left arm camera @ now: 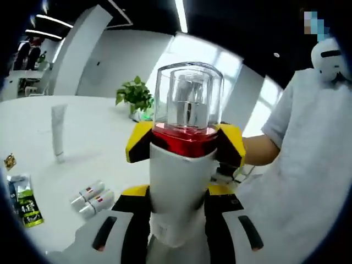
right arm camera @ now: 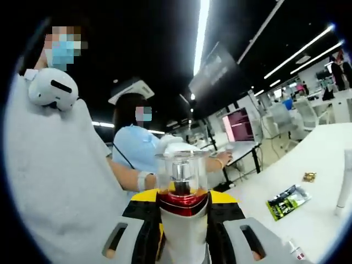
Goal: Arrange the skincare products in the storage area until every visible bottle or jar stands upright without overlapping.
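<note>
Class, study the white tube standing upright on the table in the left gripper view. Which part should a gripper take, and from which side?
Probably grip the white tube around its middle, coming in level from the side. It stands upright on its cap end on the white table, tall and slim, so a low or high pinch might tip it. The flat top seam suggests closing across its flatter faces.

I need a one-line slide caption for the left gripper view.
Left claw grips a white pump bottle with red collar and clear cap above a white table holding tubes.
</note>
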A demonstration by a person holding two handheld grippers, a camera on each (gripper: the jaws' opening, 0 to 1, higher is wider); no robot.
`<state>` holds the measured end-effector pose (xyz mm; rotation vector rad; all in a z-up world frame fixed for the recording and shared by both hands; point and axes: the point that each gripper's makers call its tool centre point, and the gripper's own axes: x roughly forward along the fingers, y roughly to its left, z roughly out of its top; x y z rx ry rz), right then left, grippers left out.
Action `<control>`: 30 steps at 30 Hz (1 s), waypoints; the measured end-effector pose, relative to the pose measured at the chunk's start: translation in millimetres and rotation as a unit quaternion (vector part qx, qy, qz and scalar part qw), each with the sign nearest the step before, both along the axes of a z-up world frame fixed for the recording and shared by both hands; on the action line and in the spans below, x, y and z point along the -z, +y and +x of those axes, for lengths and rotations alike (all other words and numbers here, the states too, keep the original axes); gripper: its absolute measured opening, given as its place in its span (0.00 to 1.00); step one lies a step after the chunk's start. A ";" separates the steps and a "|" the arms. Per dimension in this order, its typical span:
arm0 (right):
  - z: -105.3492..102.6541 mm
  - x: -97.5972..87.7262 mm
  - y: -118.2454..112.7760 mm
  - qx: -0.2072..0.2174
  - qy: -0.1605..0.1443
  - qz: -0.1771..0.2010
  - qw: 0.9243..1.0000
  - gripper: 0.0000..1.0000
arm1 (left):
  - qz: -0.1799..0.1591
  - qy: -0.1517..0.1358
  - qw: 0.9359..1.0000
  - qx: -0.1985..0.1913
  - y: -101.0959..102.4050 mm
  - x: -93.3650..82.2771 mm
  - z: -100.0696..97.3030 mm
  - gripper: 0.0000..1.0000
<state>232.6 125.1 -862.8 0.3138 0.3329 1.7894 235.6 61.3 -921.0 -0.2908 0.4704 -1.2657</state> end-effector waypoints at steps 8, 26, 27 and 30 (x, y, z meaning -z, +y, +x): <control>-3.3 -7.7 1.7 -0.007 0.006 0.021 1.000 0.25 | -0.020 0.006 1.000 0.000 -0.3 -5.2 -0.3 0.38; -6.7 -11.4 7.6 -0.026 0.024 0.038 0.999 0.26 | -0.040 -0.027 0.999 0.015 -2.4 -15.4 -7.1 0.34; -6.2 -11.5 7.4 -0.026 0.029 0.041 0.998 0.26 | -0.041 -0.035 0.998 0.014 -2.4 -17.0 -7.6 0.33; -5.8 -12.0 6.9 -0.026 0.038 0.045 0.998 0.26 | -0.044 -0.031 0.998 0.013 -3.6 -16.9 -7.7 0.33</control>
